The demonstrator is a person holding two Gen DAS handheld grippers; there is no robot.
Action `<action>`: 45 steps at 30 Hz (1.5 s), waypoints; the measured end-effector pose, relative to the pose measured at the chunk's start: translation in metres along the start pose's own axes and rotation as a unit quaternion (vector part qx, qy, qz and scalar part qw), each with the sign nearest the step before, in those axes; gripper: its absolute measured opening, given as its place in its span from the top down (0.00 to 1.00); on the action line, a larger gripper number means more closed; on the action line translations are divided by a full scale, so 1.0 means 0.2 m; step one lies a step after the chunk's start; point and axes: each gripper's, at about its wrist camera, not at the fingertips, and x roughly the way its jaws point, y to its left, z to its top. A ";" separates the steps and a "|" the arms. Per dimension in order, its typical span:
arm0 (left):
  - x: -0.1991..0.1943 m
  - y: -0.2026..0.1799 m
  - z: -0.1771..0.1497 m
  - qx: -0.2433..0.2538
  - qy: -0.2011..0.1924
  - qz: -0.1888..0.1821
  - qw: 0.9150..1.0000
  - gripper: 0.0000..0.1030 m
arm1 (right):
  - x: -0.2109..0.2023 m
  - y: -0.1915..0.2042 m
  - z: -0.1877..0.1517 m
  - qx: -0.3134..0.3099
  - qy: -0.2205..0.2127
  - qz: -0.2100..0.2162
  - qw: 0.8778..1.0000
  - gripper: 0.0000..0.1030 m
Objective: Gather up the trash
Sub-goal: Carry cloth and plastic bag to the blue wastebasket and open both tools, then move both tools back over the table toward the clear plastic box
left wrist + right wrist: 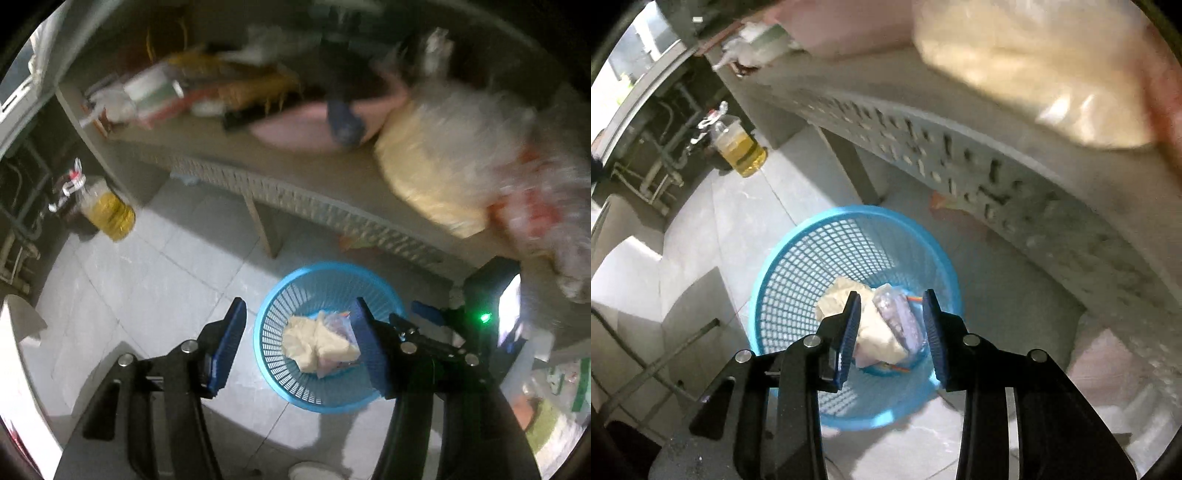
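both grippers, left gripper point(299, 343) and right gripper point(891, 332), are hanging released over the blue basket point(775, 266); bumping its rim risks tipping out the crumpled trash point(875, 332).

Shelf clutter point(207, 92) motion-blurred, big bag point(1034, 66) smeared and cut off by frame edge

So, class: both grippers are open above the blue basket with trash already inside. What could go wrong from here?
1. The blue basket is light, open mesh standing free on the tiled floor; a low pass by the right gripper could tip it and spill the crumpled paper.
2. The table edge sits close above, so lifting either gripper carelessly might knock it.
3. The oil bottle stands on the floor nearby and could be toppled.
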 end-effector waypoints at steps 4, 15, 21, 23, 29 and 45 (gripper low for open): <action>-0.37 0.04 -0.12 -0.003 -0.061 -0.015 0.998 0.36 | -0.23 0.12 -0.10 -0.040 -0.025 0.004 0.999 0.62; -1.08 0.19 -0.78 -0.128 -0.158 -0.042 0.978 0.09 | -0.75 0.37 -0.28 -0.068 -0.076 0.081 0.991 0.45; -1.29 0.27 -1.19 -0.182 -0.174 0.015 0.968 0.07 | -0.92 0.56 -0.29 -0.097 -0.078 0.146 0.982 0.40; -1.36 0.30 -1.32 -0.191 -0.181 0.042 0.964 0.07 | -0.96 0.64 -0.29 -0.111 -0.076 0.169 0.976 0.39; -1.62 0.37 -1.70 -0.223 -0.218 0.123 0.942 0.07 | -1.06 0.93 -0.38 -0.165 -0.058 0.228 0.958 0.39; -1.86 0.80 -2.38 -0.408 -0.226 0.215 0.858 0.07 | -1.35 1.82 -0.66 -0.340 -0.004 0.379 0.861 0.39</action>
